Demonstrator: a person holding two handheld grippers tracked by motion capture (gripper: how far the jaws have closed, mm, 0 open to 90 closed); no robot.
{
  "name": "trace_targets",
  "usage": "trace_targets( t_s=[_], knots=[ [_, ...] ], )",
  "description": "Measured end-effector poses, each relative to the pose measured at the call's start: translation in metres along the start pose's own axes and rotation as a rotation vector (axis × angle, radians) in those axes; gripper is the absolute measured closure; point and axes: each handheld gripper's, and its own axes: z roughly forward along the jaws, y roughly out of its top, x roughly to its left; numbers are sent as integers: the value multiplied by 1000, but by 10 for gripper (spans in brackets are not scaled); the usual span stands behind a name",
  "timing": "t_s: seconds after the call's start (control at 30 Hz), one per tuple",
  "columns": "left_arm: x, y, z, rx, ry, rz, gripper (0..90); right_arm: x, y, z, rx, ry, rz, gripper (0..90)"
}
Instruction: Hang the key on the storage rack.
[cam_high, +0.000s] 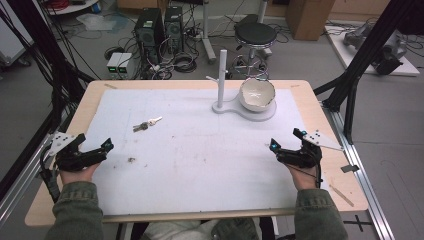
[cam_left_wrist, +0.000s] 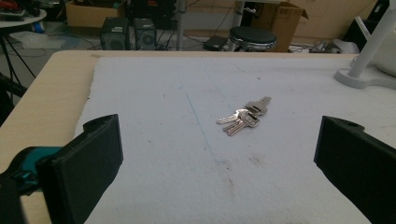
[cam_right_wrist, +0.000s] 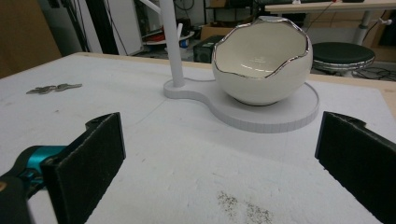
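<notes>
A bunch of silver keys (cam_high: 146, 124) lies on the white mat, left of centre; the left gripper view shows the keys (cam_left_wrist: 244, 118) ahead of its wide-apart jaws. My left gripper (cam_high: 95, 145) rests open near the mat's left edge, well short of the keys. A white egg-shaped bowl (cam_high: 257, 94) with a jagged silver rim sits on a white stand base (cam_high: 263, 115) that carries an upright post (cam_high: 222, 75). In the right gripper view the bowl (cam_right_wrist: 261, 65) stands ahead. My right gripper (cam_high: 286, 141) is open at the mat's right side, nothing between its jaws.
The white mat (cam_high: 200, 155) covers most of the wooden table (cam_high: 310, 95). A small dark speck of debris (cam_high: 131, 160) lies near the left gripper. Beyond the table's far edge stand a stool (cam_high: 255, 34), computer towers (cam_high: 150, 27) and cables on the floor.
</notes>
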Motion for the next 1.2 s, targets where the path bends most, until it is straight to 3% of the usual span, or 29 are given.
trace_targets(
  t_s=[0.5, 0.83, 1.03, 1.17, 1.2],
  knots=[
    [-1, -1, 1, -1, 1, 4, 17, -1, 0, 0, 2, -14, 7, 5],
    [-5, -1, 4, 25, -4, 29, 17, 1, -1, 0, 6, -19, -4, 6],
    [-2, 2, 3, 14, 3, 4, 17, 2, 0, -1, 1, -20, -2, 5],
    [3, 7, 6, -1, -7, -56, 17, 2, 0, -1, 0, -25, -3, 6],
    [3, 8, 8, 8, 1, -48, 17, 2, 0, -1, -2, -24, -3, 6]
  ],
)
